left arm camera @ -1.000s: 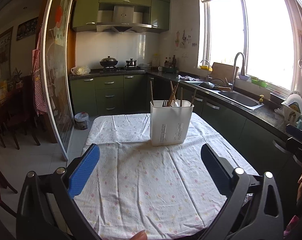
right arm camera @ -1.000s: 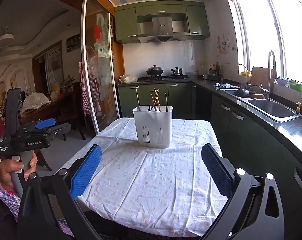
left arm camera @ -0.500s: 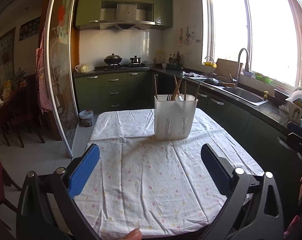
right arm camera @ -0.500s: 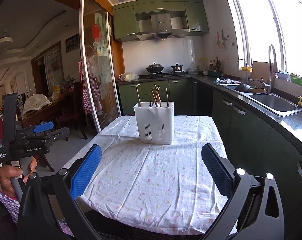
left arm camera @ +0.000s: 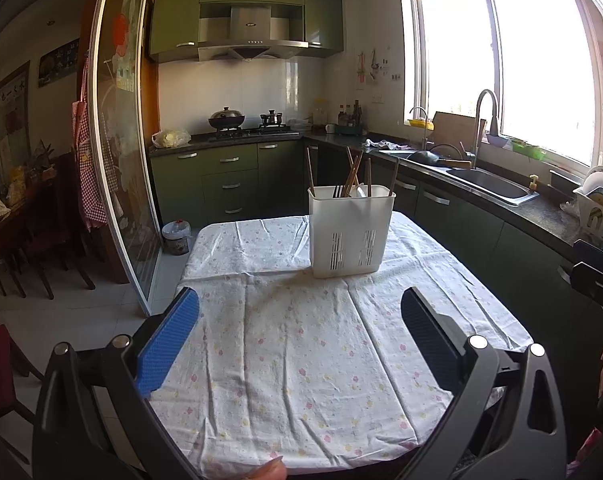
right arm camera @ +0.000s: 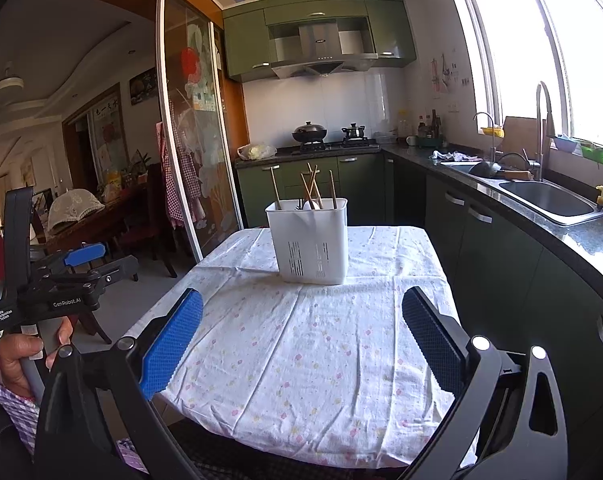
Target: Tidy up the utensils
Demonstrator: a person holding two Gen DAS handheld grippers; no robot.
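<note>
We face a green-cabinet kitchen; on the cloth-covered worktop (left arm camera: 301, 360) the white utensil caddy (left arm camera: 351, 232) holds chopsticks (left arm camera: 353, 172) upright for sorting; our left hand-held gripper (left arm camera: 299, 336) and right hand-held gripper (right arm camera: 301, 336) hover spread, empty, near.

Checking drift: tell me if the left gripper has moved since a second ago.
Yes. The left gripper has shifted left: the utensil holder now sits further right, against the stove.

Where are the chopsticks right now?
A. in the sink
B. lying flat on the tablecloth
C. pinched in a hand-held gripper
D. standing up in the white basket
D: the chopsticks stick up out of the white basket on the tablecloth; both hand-held grippers are open and empty.
</note>
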